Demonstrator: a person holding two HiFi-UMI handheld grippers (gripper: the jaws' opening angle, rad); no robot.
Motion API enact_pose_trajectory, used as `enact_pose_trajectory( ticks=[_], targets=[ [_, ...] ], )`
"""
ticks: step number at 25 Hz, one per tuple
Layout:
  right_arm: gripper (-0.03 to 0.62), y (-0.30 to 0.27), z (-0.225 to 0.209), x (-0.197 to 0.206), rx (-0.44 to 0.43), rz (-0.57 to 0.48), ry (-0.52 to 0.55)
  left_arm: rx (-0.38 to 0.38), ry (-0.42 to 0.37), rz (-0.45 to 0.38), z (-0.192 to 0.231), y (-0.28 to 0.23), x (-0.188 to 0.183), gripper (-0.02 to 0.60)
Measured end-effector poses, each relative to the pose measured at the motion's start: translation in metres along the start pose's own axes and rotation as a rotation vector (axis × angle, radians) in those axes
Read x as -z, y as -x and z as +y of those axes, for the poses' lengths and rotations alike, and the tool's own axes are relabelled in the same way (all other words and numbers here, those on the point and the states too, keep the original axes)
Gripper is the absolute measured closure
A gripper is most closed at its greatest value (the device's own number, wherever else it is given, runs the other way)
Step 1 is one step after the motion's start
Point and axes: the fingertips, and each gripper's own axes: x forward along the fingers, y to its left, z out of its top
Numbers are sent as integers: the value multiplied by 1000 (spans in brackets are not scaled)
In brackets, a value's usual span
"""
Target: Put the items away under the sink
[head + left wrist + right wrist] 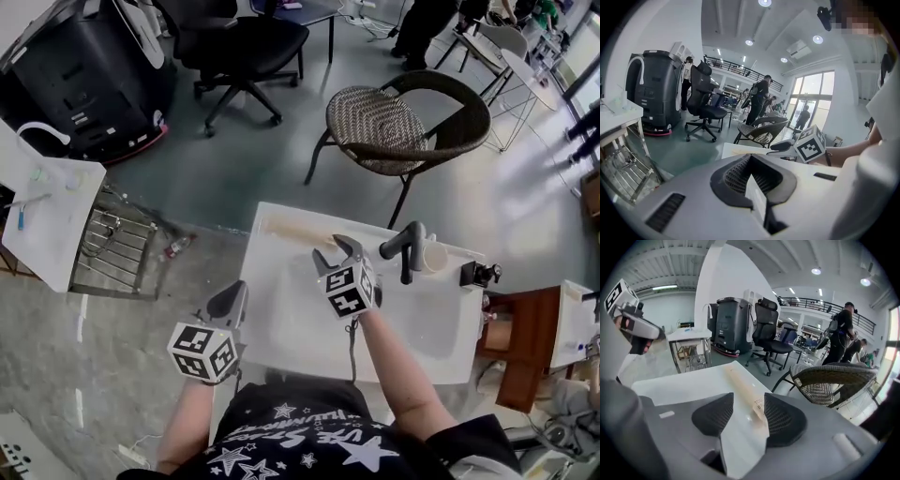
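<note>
Tan roll lies lengthwise along the far edge of the white table, flat, with small print near its closer end. Nearest the person, the left gripper sits at the table's near left edge, jaws closed together with nothing in them. Farther in, the right gripper is over the middle of the table and tilted down toward the roll. Its jaws are partly apart, with the roll showing in the gap ahead of them; the pads are not pressing on it. To its right stands a black faucet, with a white cup just beside it. Beyond the table are a wicker chair and, farther off, a black office chair.
</note>
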Motion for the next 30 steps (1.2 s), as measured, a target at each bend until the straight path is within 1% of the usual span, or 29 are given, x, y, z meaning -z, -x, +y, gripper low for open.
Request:
enact_pose_trajectory(
  ticks=[3, 6, 11, 13, 15, 17, 21, 24, 26, 30],
  targets=[
    [414, -19, -6, 3, 6, 44, 85, -5, 0, 10, 4, -8, 0, 572],
    [407, -34, -4, 10, -30, 112, 163, -10, 5, 27, 8, -12, 1, 572],
    [390, -54, -5, 19, -85, 203, 251, -16, 7, 50, 13, -18, 3, 572],
    [393, -58, -6, 17, -105, 215, 252, -16, 6, 51, 15, -18, 2, 572],
    [432, -61, -5, 15, -128, 230, 240, -17, 9, 49, 17, -18, 0, 572],
    [456, -62, -5, 15, -135, 238, 229, -20, 15, 43, 19, -17, -2, 572],
    [485, -65, -7, 13, -113, 235, 210, -25, 24, 32, 24, -13, -3, 572],
    [533, -64, -9, 8, -82, 232, 220, -27, 30, 18, 27, -7, -3, 572],
    [554, -60, -7, 3, -81, 214, 204, -28, 32, 9, 29, -2, -2, 572],
    [559, -41, 5, -11, -88, 163, 165, -23, 35, -17, 27, 10, -2, 572]
  ],
)
